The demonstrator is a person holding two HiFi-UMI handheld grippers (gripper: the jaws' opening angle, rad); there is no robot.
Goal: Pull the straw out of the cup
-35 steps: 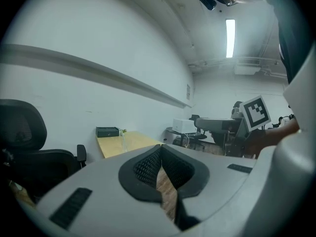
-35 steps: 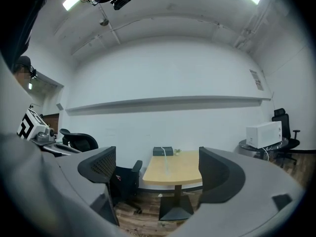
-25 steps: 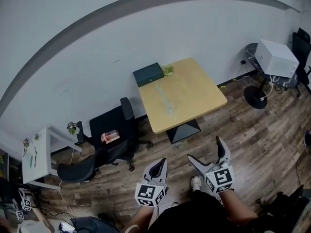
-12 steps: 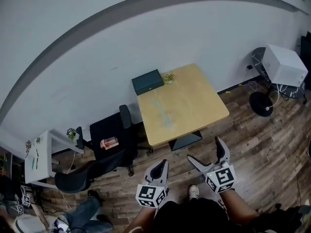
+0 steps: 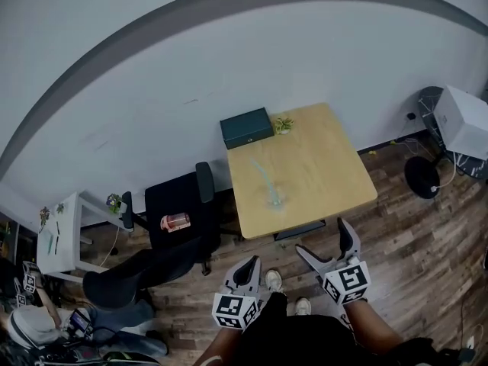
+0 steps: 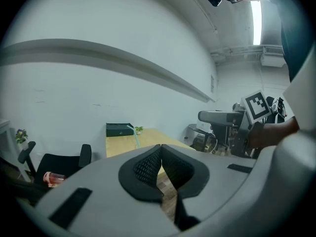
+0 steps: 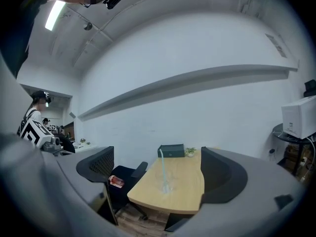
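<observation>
A clear cup [image 5: 274, 197] stands near the front edge of the wooden table [image 5: 320, 170], with a pale blue straw [image 5: 264, 178] leaning up out of it. In the right gripper view the cup [image 7: 165, 179] and straw [image 7: 161, 166] show between the spread jaws, well ahead. My right gripper [image 5: 328, 244] hangs open over the floor in front of the table. My left gripper [image 5: 248, 268] is shut, with nothing in it, lower left of the table. In the left gripper view the straw [image 6: 135, 138] is a thin line far beyond the shut pads.
A dark green box [image 5: 246, 127] and a small plant [image 5: 284, 124] sit at the table's far edge by the wall. A black office chair [image 5: 179, 212] with a pink item on its seat stands left of the table. A white appliance [image 5: 467, 120] is at far right.
The view has moved nearer the table, which now lies closer to both grippers. A seated person has come into view at lower left. Both grippers keep their state.
</observation>
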